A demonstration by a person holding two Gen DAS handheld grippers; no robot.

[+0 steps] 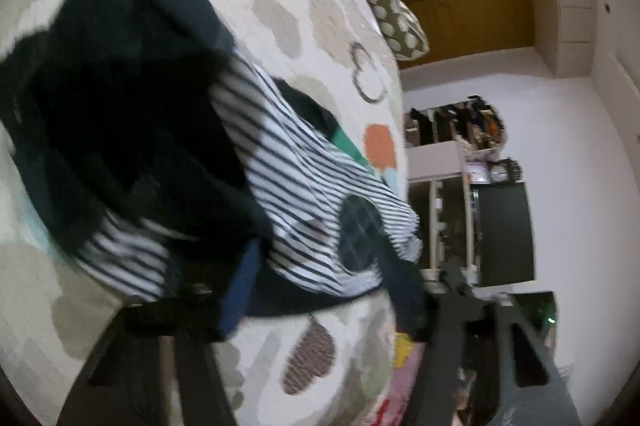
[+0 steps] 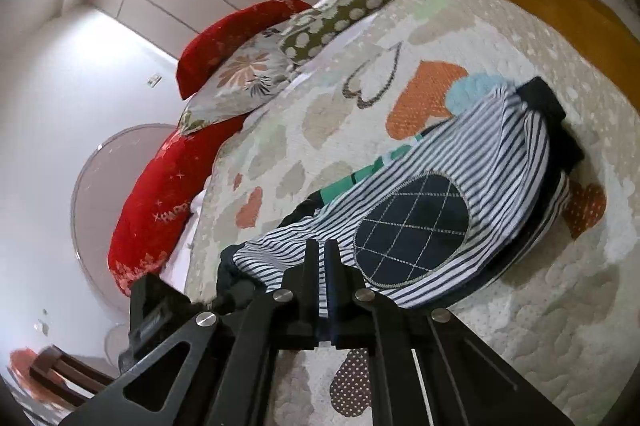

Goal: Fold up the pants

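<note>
The pants (image 2: 472, 161) are striped navy and white with a dark quilted oval knee patch (image 2: 412, 230) and a dark navy lining. They lie bunched on the bed. My right gripper (image 2: 323, 258) is shut on the pants' near hem edge. In the left wrist view the pants (image 1: 292, 185) hang close to the camera, with a big dark fold (image 1: 120, 97) lifted in front. My left gripper (image 1: 236, 290) is shut on the pants' dark blue edge, partly hidden by cloth. The right gripper (image 1: 460, 290) shows at lower right of that view.
The bed carries a cream quilt with heart prints (image 2: 420, 37). Red pillows (image 2: 160, 185), a floral pillow (image 2: 236, 77) and a dotted pillow (image 2: 352, 5) lie at its head. A green garment (image 2: 368, 169) lies under the pants. Beyond the bed edge stand a shelf and a dark cabinet (image 1: 504, 234).
</note>
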